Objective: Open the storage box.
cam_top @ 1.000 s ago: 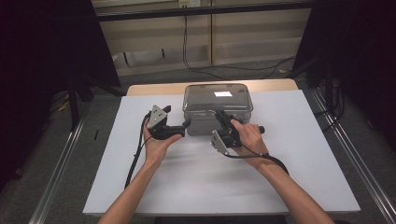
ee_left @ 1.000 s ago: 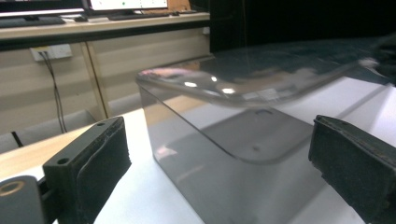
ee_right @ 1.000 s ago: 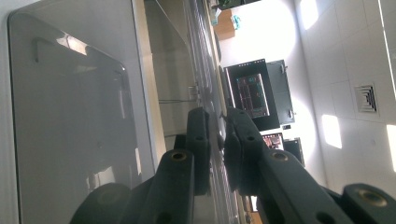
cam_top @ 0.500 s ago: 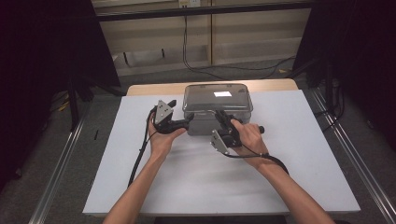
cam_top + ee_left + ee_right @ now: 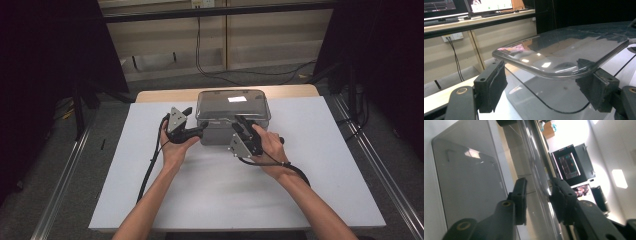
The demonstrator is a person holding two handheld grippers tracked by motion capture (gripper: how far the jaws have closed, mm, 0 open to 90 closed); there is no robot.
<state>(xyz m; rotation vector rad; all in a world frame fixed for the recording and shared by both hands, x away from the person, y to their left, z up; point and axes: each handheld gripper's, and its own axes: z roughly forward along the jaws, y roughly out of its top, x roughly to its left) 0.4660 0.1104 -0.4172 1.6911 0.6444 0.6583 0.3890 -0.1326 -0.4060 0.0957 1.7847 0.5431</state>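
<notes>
1. High view: one clear box [image 5: 233, 116] at the far edge of the white desk [image 5: 150, 200].
2. Two grippers. Left gripper [image 5: 200, 131] at box's left corner, jaws just closing, straddling the lid rim [image 5: 554, 72], right pad touching.
3. Right gripper [image 5: 239, 124] at front wall, jaws just opening, rim between, unclamped.
</notes>
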